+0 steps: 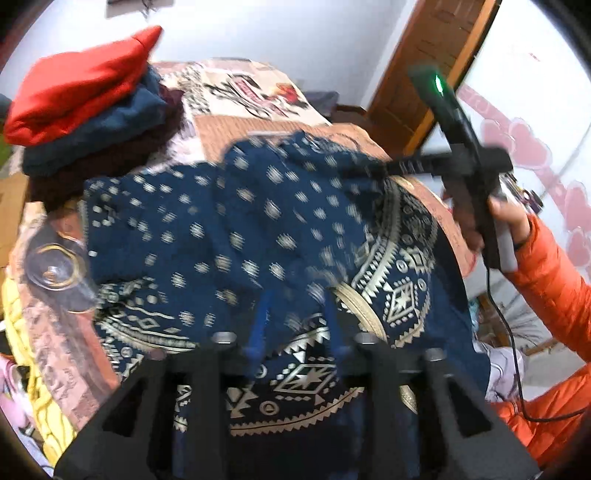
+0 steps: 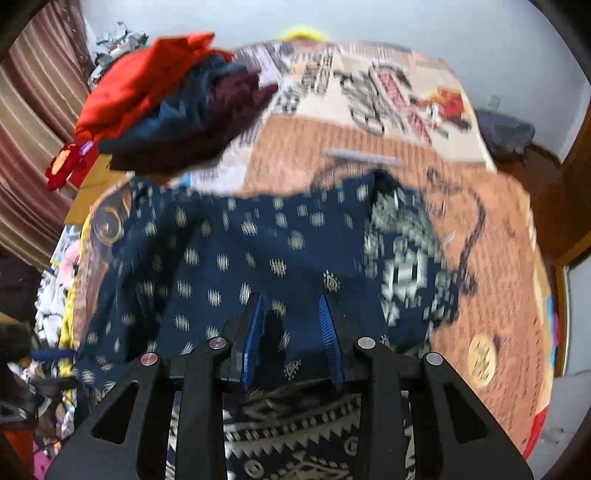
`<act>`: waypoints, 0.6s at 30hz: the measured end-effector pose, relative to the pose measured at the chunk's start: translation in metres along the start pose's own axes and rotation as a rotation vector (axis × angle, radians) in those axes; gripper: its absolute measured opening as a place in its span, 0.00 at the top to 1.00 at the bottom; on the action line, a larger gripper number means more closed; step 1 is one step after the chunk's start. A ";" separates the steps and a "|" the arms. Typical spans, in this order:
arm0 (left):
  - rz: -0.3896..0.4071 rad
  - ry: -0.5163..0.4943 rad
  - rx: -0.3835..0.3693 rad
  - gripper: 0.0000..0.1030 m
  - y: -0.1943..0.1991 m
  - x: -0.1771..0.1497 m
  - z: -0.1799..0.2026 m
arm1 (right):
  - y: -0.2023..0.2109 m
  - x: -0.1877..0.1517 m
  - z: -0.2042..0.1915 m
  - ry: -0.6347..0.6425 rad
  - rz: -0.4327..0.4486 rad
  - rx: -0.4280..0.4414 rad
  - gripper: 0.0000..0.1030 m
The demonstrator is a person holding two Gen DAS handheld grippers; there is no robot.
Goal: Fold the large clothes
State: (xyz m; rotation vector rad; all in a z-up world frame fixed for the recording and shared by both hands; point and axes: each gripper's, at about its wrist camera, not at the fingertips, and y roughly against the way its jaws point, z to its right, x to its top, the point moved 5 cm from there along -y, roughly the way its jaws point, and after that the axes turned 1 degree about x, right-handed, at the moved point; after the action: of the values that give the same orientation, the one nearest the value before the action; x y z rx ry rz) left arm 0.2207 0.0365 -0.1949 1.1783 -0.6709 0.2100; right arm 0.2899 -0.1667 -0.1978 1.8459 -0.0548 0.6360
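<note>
Ahead of me stood a pale wall (image 2: 369, 22). A bed (image 2: 498, 236) with a printed orange-brown cover filled the room. A wooden door frame (image 1: 417, 66) stood right; striped curtains (image 2: 33, 147) hung left.

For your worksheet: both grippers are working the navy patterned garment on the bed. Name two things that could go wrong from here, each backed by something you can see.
1. The navy garment with cream geometric print lies bunched and uneven, so a fold made now may come out crooked.
2. The stack of folded red, blue and maroon clothes sits right beside the garment's far edge; swinging cloth might topple it.
3. The right gripper stands open over the cloth, so its hold seems unsure.
</note>
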 end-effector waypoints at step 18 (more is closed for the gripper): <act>0.005 0.309 0.344 0.36 -0.058 0.021 -0.127 | 0.036 -0.048 -0.002 0.010 0.016 0.060 0.73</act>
State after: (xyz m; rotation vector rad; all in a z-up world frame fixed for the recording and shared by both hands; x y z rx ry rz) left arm 0.3126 0.1248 -0.2554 1.4340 -0.3723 0.5161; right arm 0.2352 -0.1909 -0.1874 1.9021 -0.0441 0.6640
